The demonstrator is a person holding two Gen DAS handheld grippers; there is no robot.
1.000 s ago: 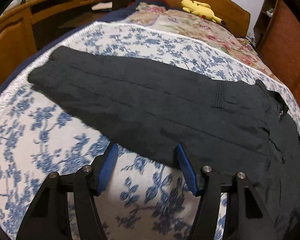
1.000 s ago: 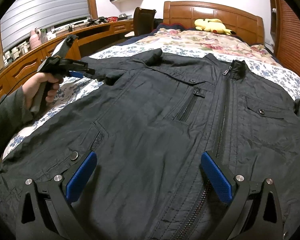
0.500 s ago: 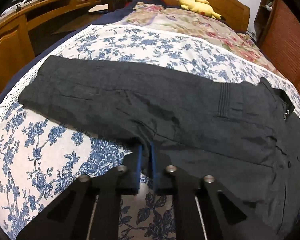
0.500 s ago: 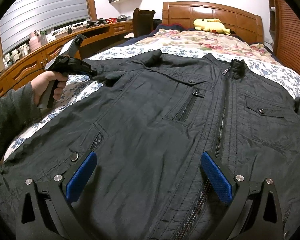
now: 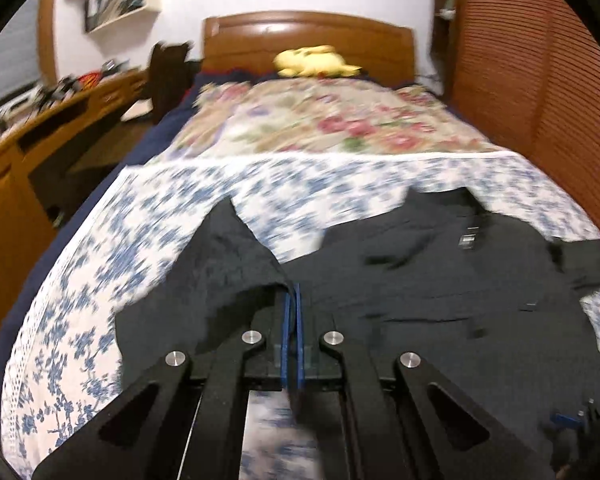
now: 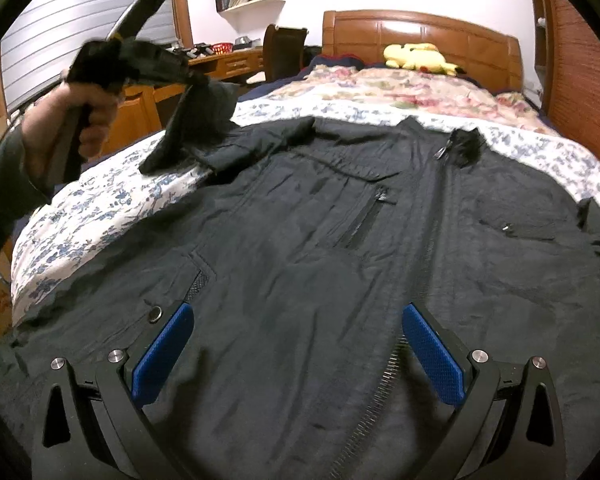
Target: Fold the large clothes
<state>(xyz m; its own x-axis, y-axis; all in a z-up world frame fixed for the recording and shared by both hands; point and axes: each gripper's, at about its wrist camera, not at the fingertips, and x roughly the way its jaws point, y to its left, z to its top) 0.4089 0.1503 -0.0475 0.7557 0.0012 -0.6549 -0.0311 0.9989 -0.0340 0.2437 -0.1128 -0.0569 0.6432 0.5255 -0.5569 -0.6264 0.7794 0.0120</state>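
A big black zip-up jacket of thin, shiny cloth (image 6: pixel 320 264) lies spread out, front side up, on a bed with a white cover printed with blue flowers (image 6: pixel 100 208). The jacket fills most of the near end of the bed, and its silver zipper (image 6: pixel 416 280) runs down the middle. The left gripper (image 5: pixel 291 300), a black tool with blue pads held in a person's hand (image 6: pixel 80 116), has its two fingers pressed together on the jacket's long black sleeve (image 6: pixel 196 128). The sleeve is pinched tight between the pads and hangs off the bed cover, drooping down from the tool to the shoulder of the jacket. The right gripper (image 6: pixel 296 344) hovers low over the bottom part of the jacket with its blue fingers (image 6: pixel 432 356) wide apart, and nothing is between them. This looks like the first fold: bringing the sleeve in over the body of the jacket. Next, the left tool needs to carry the sleeve across onto the chest, lay it flat, and only then let go. The cloth is floppy, so it may bunch up if dropped too early. A yellow soft toy (image 6: pixel 418 58) sits far off by the wooden headboard (image 6: pixel 416 28), out of the way.
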